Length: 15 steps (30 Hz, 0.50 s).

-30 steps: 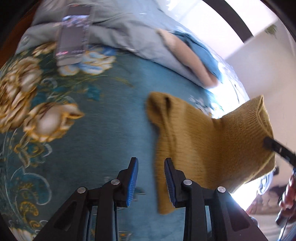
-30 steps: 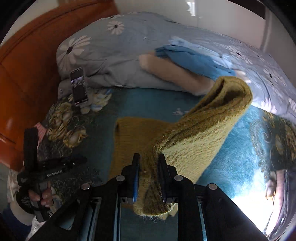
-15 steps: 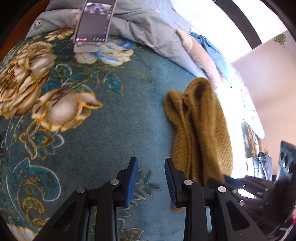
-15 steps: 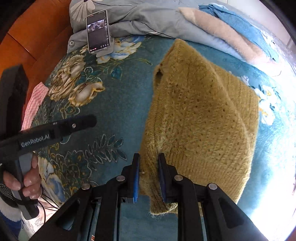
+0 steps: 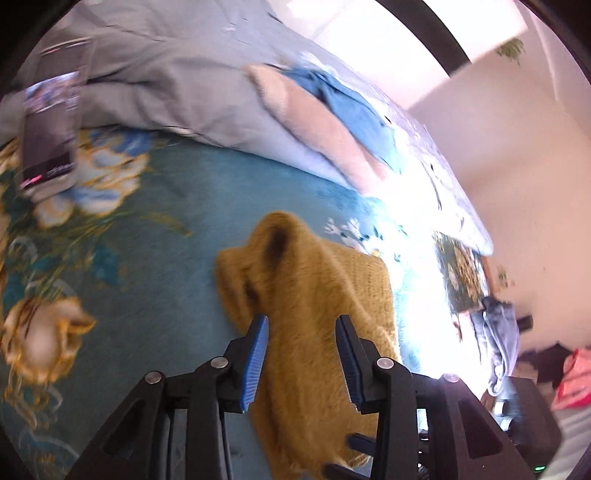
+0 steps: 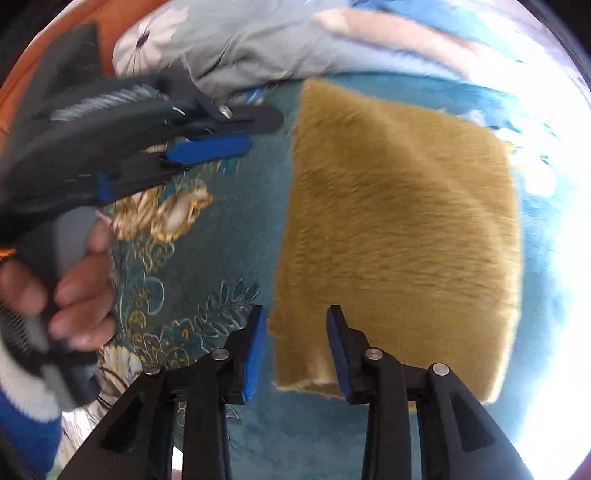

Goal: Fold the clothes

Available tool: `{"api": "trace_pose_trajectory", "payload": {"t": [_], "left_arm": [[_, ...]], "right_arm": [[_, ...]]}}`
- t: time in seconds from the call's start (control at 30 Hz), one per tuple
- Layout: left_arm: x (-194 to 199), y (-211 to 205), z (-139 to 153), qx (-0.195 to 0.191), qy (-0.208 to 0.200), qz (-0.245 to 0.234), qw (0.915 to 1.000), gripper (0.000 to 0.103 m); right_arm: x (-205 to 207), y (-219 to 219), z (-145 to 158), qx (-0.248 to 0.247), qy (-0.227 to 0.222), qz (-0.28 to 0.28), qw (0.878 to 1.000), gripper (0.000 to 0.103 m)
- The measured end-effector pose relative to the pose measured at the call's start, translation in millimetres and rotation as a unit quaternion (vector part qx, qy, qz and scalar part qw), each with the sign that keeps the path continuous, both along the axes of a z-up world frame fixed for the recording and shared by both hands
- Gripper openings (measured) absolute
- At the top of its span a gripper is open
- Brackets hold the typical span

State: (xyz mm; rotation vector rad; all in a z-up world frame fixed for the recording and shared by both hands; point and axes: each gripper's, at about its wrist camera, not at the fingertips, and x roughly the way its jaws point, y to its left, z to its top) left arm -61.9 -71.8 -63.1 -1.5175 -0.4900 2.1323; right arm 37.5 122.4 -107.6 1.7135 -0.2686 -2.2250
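Observation:
A mustard-yellow knitted sweater (image 6: 399,229) lies folded flat on the teal floral bedspread (image 6: 207,295); it also shows in the left wrist view (image 5: 317,317). My right gripper (image 6: 295,347) is open, its jaws on either side of the sweater's near left corner. My left gripper (image 5: 301,358) is open over the sweater's near part, holding nothing; it also shows in the right wrist view (image 6: 221,133) to the left of the sweater's far edge.
A grey floral pillow (image 5: 166,88) lies at the back with a phone (image 5: 48,122) leaning on it. A beige garment (image 5: 321,133) and a blue one (image 5: 351,107) lie beside the pillow. An orange wooden headboard (image 6: 110,33) rises at the far left.
My right gripper has opened and let go of the sweater, which now lies flat. My left gripper has moved right, over the sweater.

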Motion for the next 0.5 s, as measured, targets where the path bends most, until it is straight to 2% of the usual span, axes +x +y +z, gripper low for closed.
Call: {"api": "trace_pose_trajectory", "payload": {"t": [0.07,0.13,0.2,0.27,0.3,0.33,0.4,0.5], "left_arm": [[-9,15,-7,-0.01,-0.006,-0.017,0.9998,0.042],[-15,24,-12,-0.013,-0.013,-0.024,0.9995,0.039],[-16,30,-14,-0.005,-0.014,-0.033,0.9993,0.039],[-17,30,-18,0.001,-0.016,-0.033,0.9993,0.025],[-16,29,-19,-0.001,-0.015,-0.03,0.9994,0.006],[-15,26,-18,-0.001,-0.011,-0.024,0.9996,0.001],[-14,16,-16,0.002,0.001,-0.006,1.0,0.0],[-14,-6,-19,-0.018,-0.003,0.032,0.9993,0.0]], "right_arm": [[4,32,4,-0.011,0.003,-0.051,0.999,0.044],[10,68,5,-0.023,0.0,-0.114,0.993,0.044],[20,108,-1,-0.041,-0.014,-0.188,0.981,0.045],[32,137,-9,-0.058,-0.03,-0.243,0.968,0.044],[38,149,-13,-0.07,-0.037,-0.267,0.96,0.045],[43,158,-16,-0.089,-0.045,-0.287,0.953,0.045],[47,169,-19,-0.125,-0.052,-0.313,0.94,0.044],[46,167,-20,-0.122,-0.05,-0.313,0.941,0.044]]}}
